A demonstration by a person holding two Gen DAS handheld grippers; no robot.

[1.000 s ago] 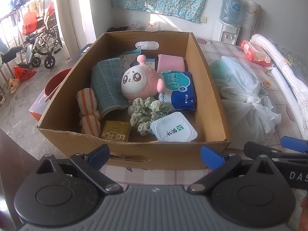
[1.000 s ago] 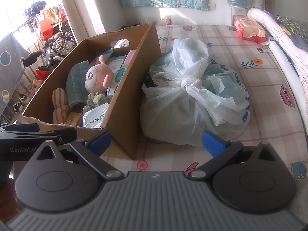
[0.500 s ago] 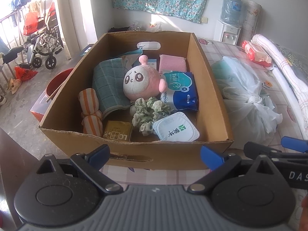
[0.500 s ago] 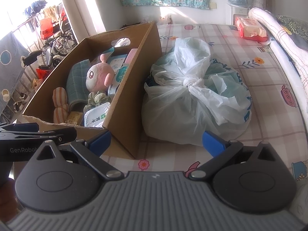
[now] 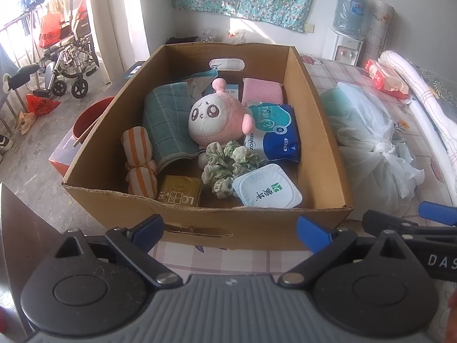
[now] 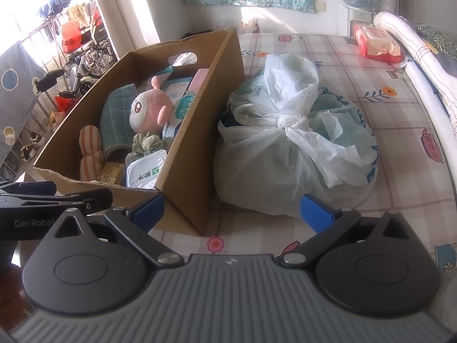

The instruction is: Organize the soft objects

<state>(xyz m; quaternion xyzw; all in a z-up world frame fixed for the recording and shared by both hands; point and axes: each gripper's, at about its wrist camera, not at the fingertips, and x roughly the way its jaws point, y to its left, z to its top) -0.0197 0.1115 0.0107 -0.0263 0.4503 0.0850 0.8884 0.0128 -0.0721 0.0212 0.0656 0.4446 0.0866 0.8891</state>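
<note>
Your left hand-held gripper has its jaws spread wide, empty, just short of the near wall of the cardboard box. Your right hand-held gripper is also spread wide and empty, facing the knotted white plastic bag at 12 o'clock, which touches the box's right wall on the checked bed sheet. Inside the box: pink plush toy at centre, teal checked towel at 9 o'clock of it, orange striped roll at 8 o'clock, green scrunchie at 6 o'clock touching the plush, blue tissue pack at 3 o'clock, white lidded tub and yellow packet along the near wall.
</note>
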